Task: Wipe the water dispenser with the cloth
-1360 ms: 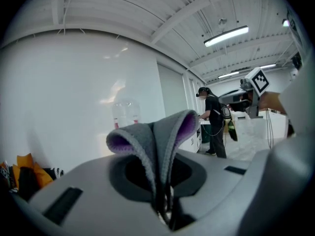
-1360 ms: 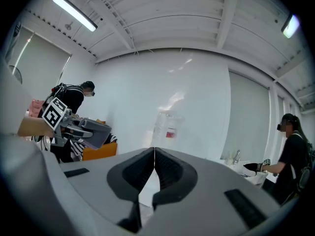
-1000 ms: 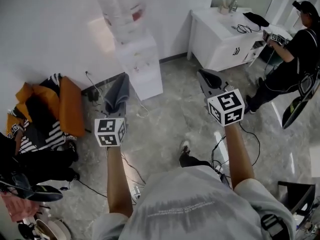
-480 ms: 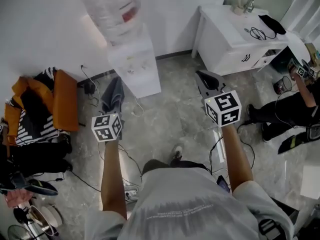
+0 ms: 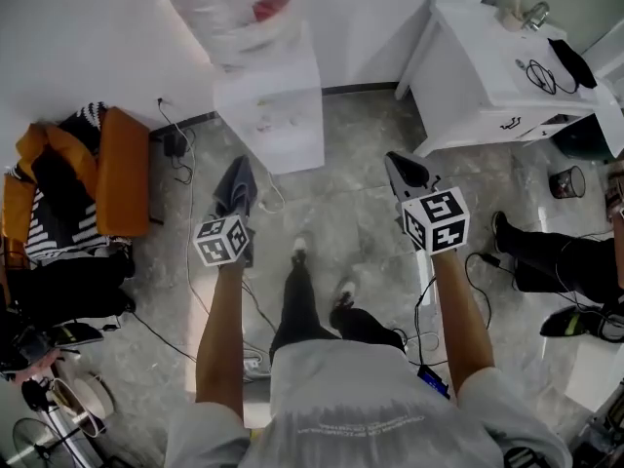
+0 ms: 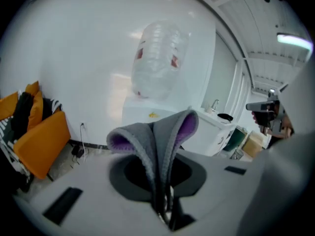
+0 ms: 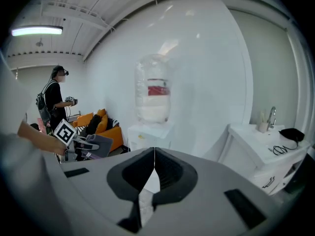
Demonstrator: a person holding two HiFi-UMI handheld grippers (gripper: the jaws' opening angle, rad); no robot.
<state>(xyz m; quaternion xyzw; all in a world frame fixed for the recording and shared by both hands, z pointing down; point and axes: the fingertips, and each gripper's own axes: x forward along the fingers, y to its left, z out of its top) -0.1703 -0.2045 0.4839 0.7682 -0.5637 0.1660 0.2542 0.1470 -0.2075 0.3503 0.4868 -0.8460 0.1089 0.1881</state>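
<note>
Grey cloth [image 5: 236, 185]: one, purple on its inner face, folded and clamped in the left claw [image 6: 165, 200]. It is held in the air short of the water dispenser [image 5: 275, 115], not touching it.
Right claw [image 7: 154, 163]: jaws pressed together, nothing between them.
Count: two claws, one cloth, one dispenser, one water bottle [image 5: 239, 8] on top, one white cabinet [image 5: 478, 76].
Risk, slip: the cloth looks pinched only at its lower fold, so dragging it across a panel could pull it free.
Risk, knock: a hard push high up may jolt the bottle.
</note>
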